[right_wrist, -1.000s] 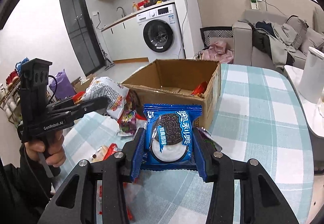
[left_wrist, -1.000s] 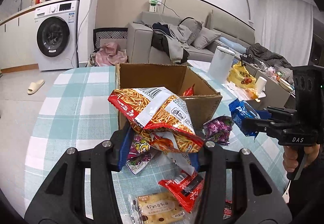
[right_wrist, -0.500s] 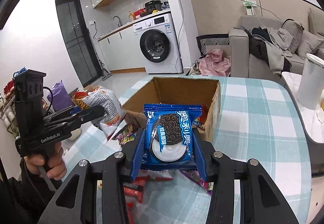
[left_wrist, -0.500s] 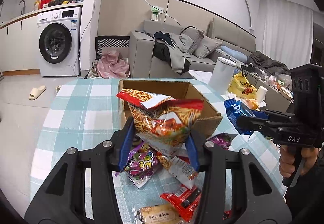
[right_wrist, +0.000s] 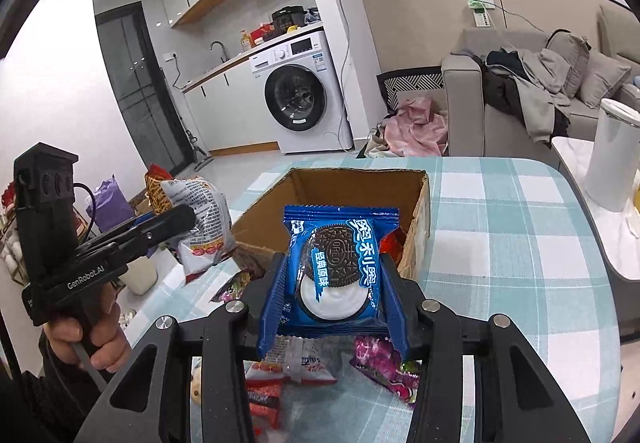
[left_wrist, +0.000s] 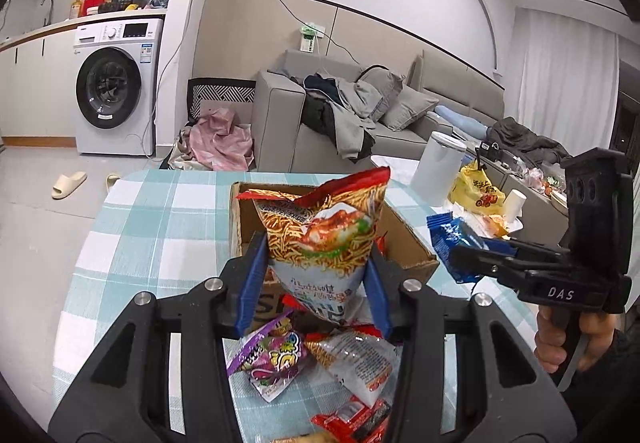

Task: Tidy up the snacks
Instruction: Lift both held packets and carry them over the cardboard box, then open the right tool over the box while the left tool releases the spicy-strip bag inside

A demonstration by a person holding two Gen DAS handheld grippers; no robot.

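Both packets have risen off the checked table since 1 second ago. The left gripper (left_wrist: 316, 283) clenches the red-and-orange noodle-snack bag (left_wrist: 324, 235), the right gripper (right_wrist: 334, 307) the blue Oreo packet (right_wrist: 338, 267); the open cardboard box (right_wrist: 418, 227) waits at 12 o'clock, so dropping in looks next.

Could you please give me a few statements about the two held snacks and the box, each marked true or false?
1. The left hand-held gripper is shut on a noodle snack bag. True.
2. The right hand-held gripper holds a purple candy packet. False: it is shut on a blue Oreo packet; the purple candy packet lies on the table.
3. The cardboard box stands open on the checked tablecloth. True.
4. The box is sealed with tape. False: its top is open.
5. No snacks remain on the table. False: several packets lie below the grippers.
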